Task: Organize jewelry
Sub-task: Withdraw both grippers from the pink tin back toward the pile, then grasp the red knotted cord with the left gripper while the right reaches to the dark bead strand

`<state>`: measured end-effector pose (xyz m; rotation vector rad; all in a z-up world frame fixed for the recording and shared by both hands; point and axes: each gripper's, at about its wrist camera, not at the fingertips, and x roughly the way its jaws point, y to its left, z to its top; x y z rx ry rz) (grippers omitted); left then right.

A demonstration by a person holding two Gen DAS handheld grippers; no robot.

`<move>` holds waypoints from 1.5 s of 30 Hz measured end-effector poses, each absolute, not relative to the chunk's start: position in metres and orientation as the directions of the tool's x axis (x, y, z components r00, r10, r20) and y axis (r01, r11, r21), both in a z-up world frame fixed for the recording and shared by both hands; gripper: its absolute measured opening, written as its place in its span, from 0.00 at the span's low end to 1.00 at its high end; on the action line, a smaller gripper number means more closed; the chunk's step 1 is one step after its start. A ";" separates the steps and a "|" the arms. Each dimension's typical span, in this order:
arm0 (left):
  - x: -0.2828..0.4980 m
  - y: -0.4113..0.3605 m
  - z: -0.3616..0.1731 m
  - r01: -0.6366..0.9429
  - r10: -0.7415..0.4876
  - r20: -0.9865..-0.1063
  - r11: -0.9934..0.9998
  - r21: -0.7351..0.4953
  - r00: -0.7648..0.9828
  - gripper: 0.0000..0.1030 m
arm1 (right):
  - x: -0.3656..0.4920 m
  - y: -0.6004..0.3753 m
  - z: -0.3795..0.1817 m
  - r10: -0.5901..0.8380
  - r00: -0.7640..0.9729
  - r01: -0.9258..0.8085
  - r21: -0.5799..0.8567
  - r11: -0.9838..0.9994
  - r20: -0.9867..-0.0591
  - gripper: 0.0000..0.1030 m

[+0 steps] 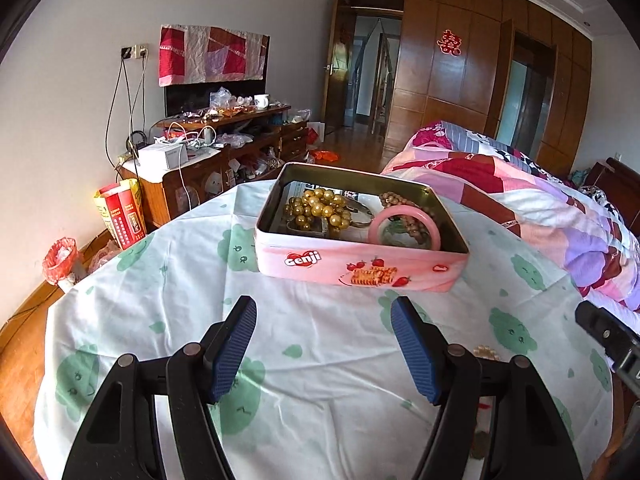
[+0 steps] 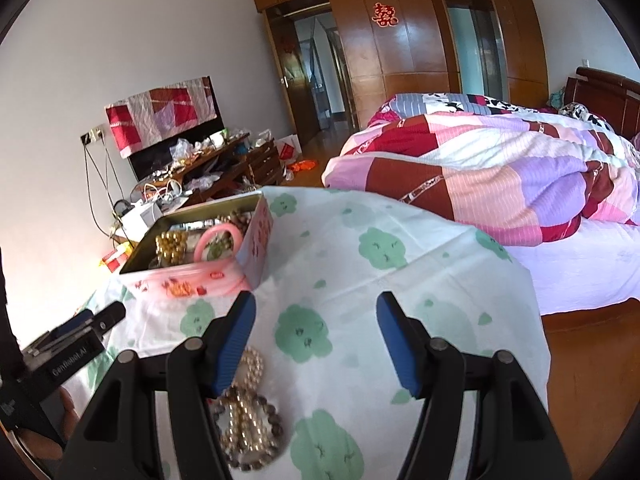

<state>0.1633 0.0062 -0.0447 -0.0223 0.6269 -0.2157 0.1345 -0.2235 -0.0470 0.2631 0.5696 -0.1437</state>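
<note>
Right gripper (image 2: 316, 316) hangs over the cloth-covered tabletop (image 2: 400, 280), jaws apart with nothing between them. A heap of pearl and bead bracelets (image 2: 248, 412) lies at the near edge, partly under its left finger. The pink tin (image 2: 256, 248), full of jewelry, sits toward the far left edge. The left gripper (image 2: 86, 326) pokes in from the left.
</note>
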 end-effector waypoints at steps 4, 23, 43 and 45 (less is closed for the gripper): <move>0.153 0.004 -0.047 0.230 -0.245 -0.599 0.968 -0.104 0.762 0.68 | 0.128 -0.221 -0.052 -0.060 0.826 0.199 0.191 0.961 -0.561 0.64; 0.152 -0.058 -0.082 0.422 -0.383 -0.777 0.891 -0.168 0.499 0.36 | 0.125 -0.232 -0.061 -0.013 0.800 0.200 0.246 0.948 -0.600 0.53; 0.120 -0.006 -0.044 0.366 -0.415 -0.591 0.907 -0.209 0.692 0.05 | 0.132 -0.233 -0.066 0.085 0.778 0.137 0.301 0.944 -0.622 0.46; 0.123 0.001 -0.042 0.353 -0.410 -0.585 0.910 -0.216 0.700 0.05 | 0.132 -0.226 -0.067 0.113 0.761 0.097 0.284 0.954 -0.638 0.42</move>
